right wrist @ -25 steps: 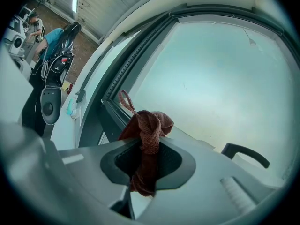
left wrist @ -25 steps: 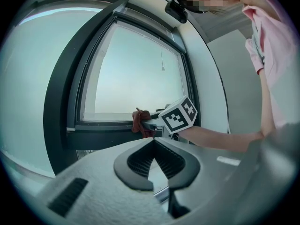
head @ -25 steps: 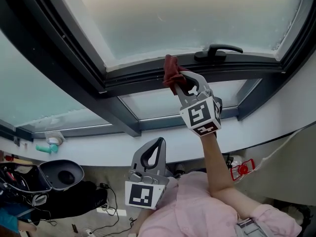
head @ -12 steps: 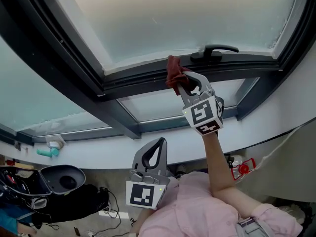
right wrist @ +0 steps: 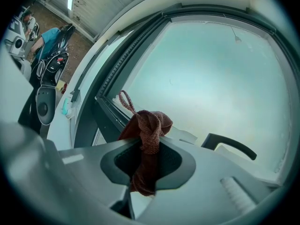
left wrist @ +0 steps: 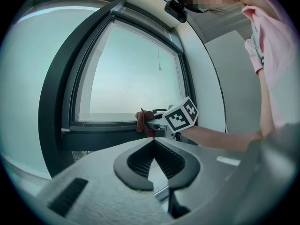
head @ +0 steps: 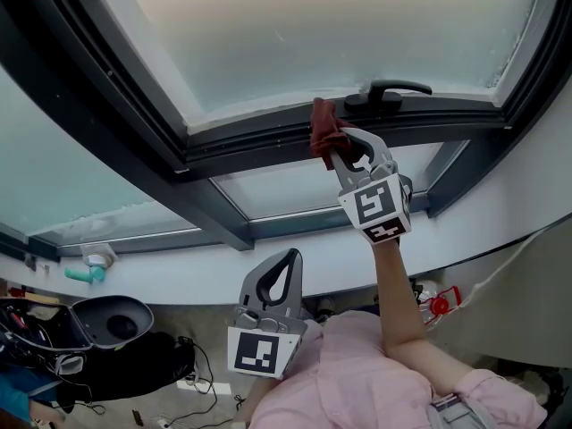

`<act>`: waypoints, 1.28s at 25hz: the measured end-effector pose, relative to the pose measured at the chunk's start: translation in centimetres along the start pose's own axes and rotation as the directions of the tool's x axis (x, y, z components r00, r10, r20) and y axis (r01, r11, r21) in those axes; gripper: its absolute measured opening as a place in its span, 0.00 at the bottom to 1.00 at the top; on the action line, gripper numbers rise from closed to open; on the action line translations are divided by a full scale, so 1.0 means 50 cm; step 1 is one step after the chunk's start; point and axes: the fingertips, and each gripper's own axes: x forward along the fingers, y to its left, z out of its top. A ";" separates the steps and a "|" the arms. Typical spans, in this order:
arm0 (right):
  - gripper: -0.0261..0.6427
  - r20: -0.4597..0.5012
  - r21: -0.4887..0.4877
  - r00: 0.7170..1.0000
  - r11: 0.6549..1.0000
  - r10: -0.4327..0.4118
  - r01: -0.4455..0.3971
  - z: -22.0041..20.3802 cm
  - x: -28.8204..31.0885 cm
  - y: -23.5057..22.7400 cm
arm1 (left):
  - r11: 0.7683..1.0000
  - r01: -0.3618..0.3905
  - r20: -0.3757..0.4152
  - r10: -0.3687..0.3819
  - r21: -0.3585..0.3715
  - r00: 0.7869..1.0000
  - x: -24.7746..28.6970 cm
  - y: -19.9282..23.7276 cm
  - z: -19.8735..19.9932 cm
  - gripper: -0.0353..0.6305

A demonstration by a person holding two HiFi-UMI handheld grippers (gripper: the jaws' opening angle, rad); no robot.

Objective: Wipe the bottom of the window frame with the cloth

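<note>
Legible text, brands, numbers, signs: none.

Square coded markers, black on white, carrying no letters or digits:
- one on the cube of the right gripper [head: 338, 147]
- one on the cube of the left gripper [head: 288, 256]

Red object [head: 438, 306], low at the right of the head view: any print on it is too small to read.
</note>
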 end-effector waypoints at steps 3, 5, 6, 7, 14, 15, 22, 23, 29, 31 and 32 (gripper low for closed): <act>0.15 -0.002 0.008 1.000 1.000 -0.007 0.007 -0.005 -0.005 -0.009 | 1.000 0.000 -0.003 0.000 -0.002 1.000 0.002 -0.002 -0.002 0.05; 0.15 -0.006 0.011 1.000 1.000 -0.012 0.012 -0.008 -0.008 -0.014 | 1.000 0.001 -0.006 -0.001 -0.003 1.000 0.002 -0.002 -0.003 0.05; 0.15 -0.009 0.012 1.000 1.000 -0.015 0.015 -0.010 -0.009 -0.017 | 1.000 0.003 -0.006 -0.003 -0.004 1.000 0.003 -0.003 -0.003 0.05; 0.15 -0.011 0.013 1.000 1.000 -0.019 0.019 -0.011 -0.011 -0.020 | 1.000 0.005 -0.005 -0.005 -0.004 1.000 0.004 -0.004 -0.002 0.05; 0.15 -0.023 0.024 0.999 0.999 -0.046 0.047 -0.026 -0.024 -0.045 | 1.000 0.028 -0.007 -0.028 -0.010 1.000 0.017 -0.016 -0.005 0.05; 0.15 -0.023 0.026 0.998 0.998 -0.050 0.051 -0.028 -0.026 -0.049 | 0.999 0.030 -0.008 -0.030 -0.012 1.000 0.018 -0.017 -0.006 0.05; 0.15 -0.023 0.041 0.998 0.997 -0.065 0.066 -0.039 -0.036 -0.069 | 0.999 0.038 -0.012 -0.038 -0.016 0.999 0.029 -0.021 -0.008 0.05; 0.15 -0.024 0.042 0.997 0.997 -0.067 0.068 -0.040 -0.037 -0.071 | 0.999 0.040 -0.014 -0.040 -0.016 0.999 0.030 -0.022 -0.008 0.05; 0.15 -0.038 0.042 0.995 0.995 -0.091 0.093 -0.053 -0.049 -0.092 | 0.998 0.052 -0.014 -0.052 -0.018 0.999 0.040 -0.030 -0.008 0.05; 0.15 -0.043 0.048 0.994 0.993 -0.103 0.105 -0.060 -0.055 -0.104 | 0.998 0.058 -0.016 -0.058 -0.019 0.998 0.044 -0.034 -0.010 0.05; 0.15 -0.046 0.051 0.993 0.993 -0.108 0.111 -0.064 -0.059 -0.110 | 0.998 0.060 -0.017 -0.060 -0.020 0.998 0.046 -0.036 -0.010 0.05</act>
